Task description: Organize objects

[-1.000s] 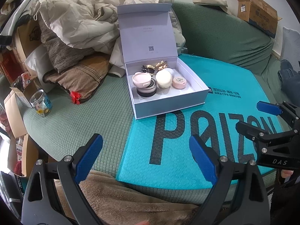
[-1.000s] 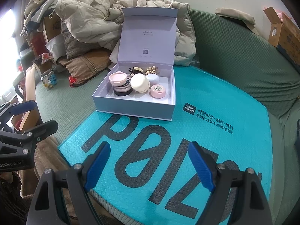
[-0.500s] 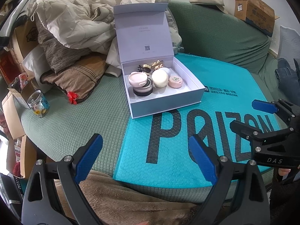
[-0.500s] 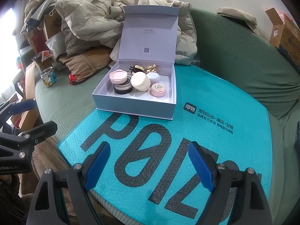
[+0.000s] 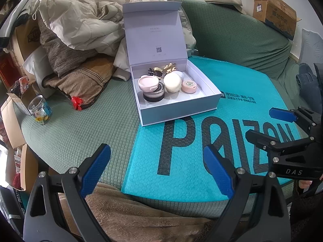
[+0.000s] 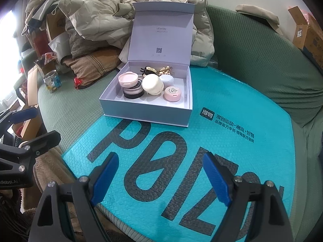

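Green sofa (image 5: 84, 133), open gift box (image 5: 175, 100)

left tool (image 5: 157, 170): jaws apart, empty | right tool (image 6: 160, 178): jaws apart, empty

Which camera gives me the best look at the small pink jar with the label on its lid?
The right wrist view: the pink jar sits nearest that camera, unblocked, showing its lid label and side. In the left wrist view it is smaller, beside the cream case, label barely visible.
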`<state>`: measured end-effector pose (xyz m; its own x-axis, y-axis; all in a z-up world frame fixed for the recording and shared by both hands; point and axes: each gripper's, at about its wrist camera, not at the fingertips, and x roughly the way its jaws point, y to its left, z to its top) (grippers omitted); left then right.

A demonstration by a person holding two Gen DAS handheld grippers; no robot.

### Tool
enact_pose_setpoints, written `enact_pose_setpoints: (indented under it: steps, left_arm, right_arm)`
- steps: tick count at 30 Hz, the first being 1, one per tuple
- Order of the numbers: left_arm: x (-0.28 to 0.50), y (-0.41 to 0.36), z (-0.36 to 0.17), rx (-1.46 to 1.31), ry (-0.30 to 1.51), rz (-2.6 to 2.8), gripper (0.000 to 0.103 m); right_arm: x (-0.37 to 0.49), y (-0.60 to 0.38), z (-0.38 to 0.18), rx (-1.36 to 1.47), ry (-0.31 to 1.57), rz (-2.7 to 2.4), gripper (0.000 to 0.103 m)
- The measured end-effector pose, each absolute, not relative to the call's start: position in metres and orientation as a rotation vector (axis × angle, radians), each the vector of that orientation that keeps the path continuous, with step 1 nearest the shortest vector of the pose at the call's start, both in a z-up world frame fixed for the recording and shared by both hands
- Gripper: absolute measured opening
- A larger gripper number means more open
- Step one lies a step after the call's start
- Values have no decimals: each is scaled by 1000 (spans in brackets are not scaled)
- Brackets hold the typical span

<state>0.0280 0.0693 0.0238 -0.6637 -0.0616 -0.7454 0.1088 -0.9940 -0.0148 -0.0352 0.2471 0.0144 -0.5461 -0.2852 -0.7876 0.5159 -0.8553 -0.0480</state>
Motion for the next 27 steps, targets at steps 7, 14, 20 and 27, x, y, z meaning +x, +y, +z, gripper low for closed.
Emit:
enact_pose_setpoints:
  steps: [7, 14, 20, 27]
  left_arm:
    - [27, 66, 22, 1250, 99, -2781, 93]
    - [26, 66, 21, 1257, 108, -2781, 93]
    - [25, 66, 19, 1256, 111, -2786, 93]
    - [25, 68, 19, 1258, 109, -2786, 93]
  right_arm:
    - [-38, 246, 11, 1160, 380, -2382, 86]
    - [-40, 245, 8, 1178, 378, -2373, 86]
    - [-40, 244, 8, 1182, 379, -2370, 86]
    - [-40, 243, 8, 1182, 382, -2369, 86]
